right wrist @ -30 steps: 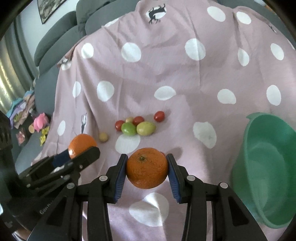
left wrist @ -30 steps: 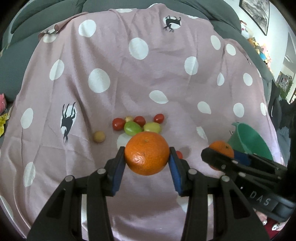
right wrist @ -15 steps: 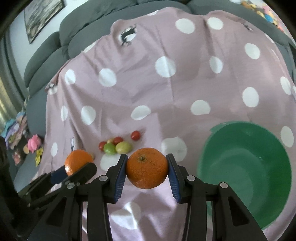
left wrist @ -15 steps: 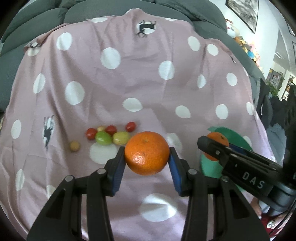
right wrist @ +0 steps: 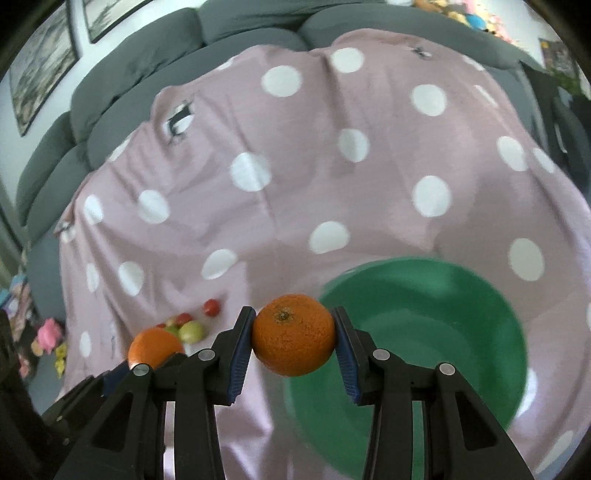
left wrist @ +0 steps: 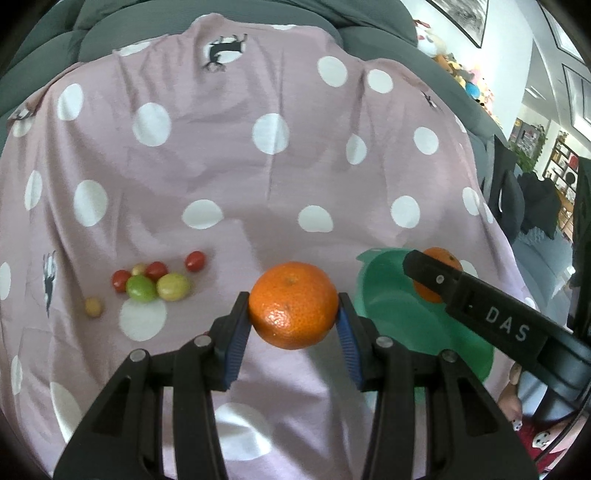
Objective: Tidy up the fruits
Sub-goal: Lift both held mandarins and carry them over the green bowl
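My left gripper [left wrist: 293, 321] is shut on an orange [left wrist: 293, 304], held above the pink dotted cloth just left of the green bowl [left wrist: 391, 314]. My right gripper [right wrist: 293, 338] is shut on a second orange [right wrist: 293, 334], at the left rim of the green bowl [right wrist: 443, 332]. In the left wrist view the right gripper [left wrist: 432, 275] shows from the side with its orange [left wrist: 441, 260] over the bowl. The left-held orange [right wrist: 155, 345] peeks in at lower left of the right wrist view. A cluster of small red, green and yellow fruits [left wrist: 155, 282] lies on the cloth to the left.
The pink polka-dot cloth [left wrist: 258, 184] covers a grey sofa [left wrist: 147, 22]. A single small yellow fruit [left wrist: 93, 306] lies apart from the cluster. Toys [right wrist: 48, 338] sit off the cloth's left edge. Shelves and clutter stand at far right.
Both grippers have swung to the right with their oranges. The fruit cluster has slid left in both views, and the green bowl has come in under the right gripper.
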A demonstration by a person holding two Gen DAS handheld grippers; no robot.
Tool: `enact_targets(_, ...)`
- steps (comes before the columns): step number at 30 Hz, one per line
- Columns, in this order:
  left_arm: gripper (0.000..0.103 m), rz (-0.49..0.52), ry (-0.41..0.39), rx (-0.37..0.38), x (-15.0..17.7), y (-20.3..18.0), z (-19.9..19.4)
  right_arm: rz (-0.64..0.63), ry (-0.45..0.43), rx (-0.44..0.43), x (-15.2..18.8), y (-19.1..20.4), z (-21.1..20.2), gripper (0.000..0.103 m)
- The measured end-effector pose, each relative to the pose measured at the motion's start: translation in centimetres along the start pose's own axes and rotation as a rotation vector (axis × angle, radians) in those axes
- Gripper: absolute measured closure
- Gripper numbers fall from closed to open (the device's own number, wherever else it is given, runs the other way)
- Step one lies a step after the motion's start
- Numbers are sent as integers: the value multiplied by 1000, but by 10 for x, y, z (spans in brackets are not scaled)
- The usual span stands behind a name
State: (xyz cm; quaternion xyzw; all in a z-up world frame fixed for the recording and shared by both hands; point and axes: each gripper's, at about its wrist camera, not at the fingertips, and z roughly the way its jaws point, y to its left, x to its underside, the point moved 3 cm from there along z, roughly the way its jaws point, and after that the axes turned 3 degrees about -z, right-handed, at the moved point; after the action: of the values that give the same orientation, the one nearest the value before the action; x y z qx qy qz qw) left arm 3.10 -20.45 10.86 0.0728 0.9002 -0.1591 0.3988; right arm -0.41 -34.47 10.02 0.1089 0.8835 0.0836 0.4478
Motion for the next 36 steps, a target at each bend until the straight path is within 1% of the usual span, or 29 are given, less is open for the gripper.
enact_targets(3, 58, 18, 11, 19, -2, -12, 7, 3, -9, 63, -2, -11, -1, 59)
enact_targets(11, 58, 56, 49, 60, -2, -39, 25, 32, -13, 93, -6, -34, -1, 59)
enact_targets(17, 58, 101, 82, 79, 3, -59, 38, 59, 5, 107, -6, -50, 3, 59)
enact_targets(19, 58, 122, 110, 95, 5, -67, 44, 62, 8, 114, -6, -56, 3, 59)
enact_targets(22, 58, 146, 129, 106, 8, -76, 51, 81, 18, 115, -6, -66, 4, 59)
enact_targets(29, 58, 169, 194, 149, 15, -91, 64, 111, 64, 137, 0, -82, 17, 59)
enact_targets(32, 58, 185, 225, 145, 20, -95, 71, 118, 78, 135, 2, -84, 21, 59)
enact_targets(36, 58, 178, 275, 146, 25, -95, 82, 128, 101, 145, 4, -88, 25, 59)
